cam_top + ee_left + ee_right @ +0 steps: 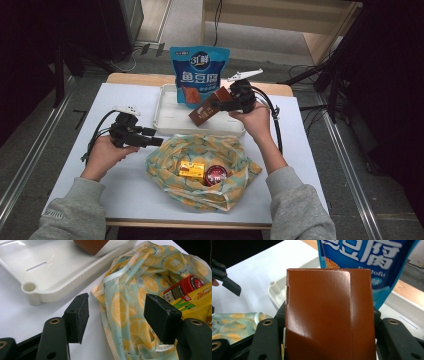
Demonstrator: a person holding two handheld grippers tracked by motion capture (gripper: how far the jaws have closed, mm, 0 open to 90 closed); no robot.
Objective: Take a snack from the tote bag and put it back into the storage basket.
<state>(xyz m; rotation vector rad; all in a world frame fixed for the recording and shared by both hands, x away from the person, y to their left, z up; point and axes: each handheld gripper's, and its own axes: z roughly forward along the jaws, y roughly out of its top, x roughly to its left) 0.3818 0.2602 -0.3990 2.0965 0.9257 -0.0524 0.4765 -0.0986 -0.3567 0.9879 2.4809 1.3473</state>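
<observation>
On the left of the white tabletop [75, 150], the left gripper [156, 141] rests in the person's left hand [102, 155], its 2 fingers [77, 316] spread apart with nothing between them, aimed at the near left edge of a fabric bag.

That lemon-print bag [200, 150] lies crumpled in the middle, near the person, mouth open. It looks soft and floppy, so it would sag if lifted by 1 edge. Inside sit a yellow packet [192, 170] and a red-capped jar [216, 174]; folds of cloth cover the lower parts of both.

Just beyond the bag is a shallow white tray [167, 117]. A blue snack pouch [200, 72] stands upright at its far side.

On the right, the right gripper [216, 105] pinches a brown carton [206, 111] by its 2 narrow sides, holding it tilted over the tray, just in front of the pouch. The carton appears to be light, stiff cardboard with a glossy, possibly slippery skin, and 1 flap edge shows on its left side. Gripping across the side walls suits it, though hard pressure could probably dent them.

In the right gripper view the carton hides the finger pads themselves and most of the tray beneath. Whether the carton touches the tray floor cannot be told. The carton's printed face is turned away.
</observation>
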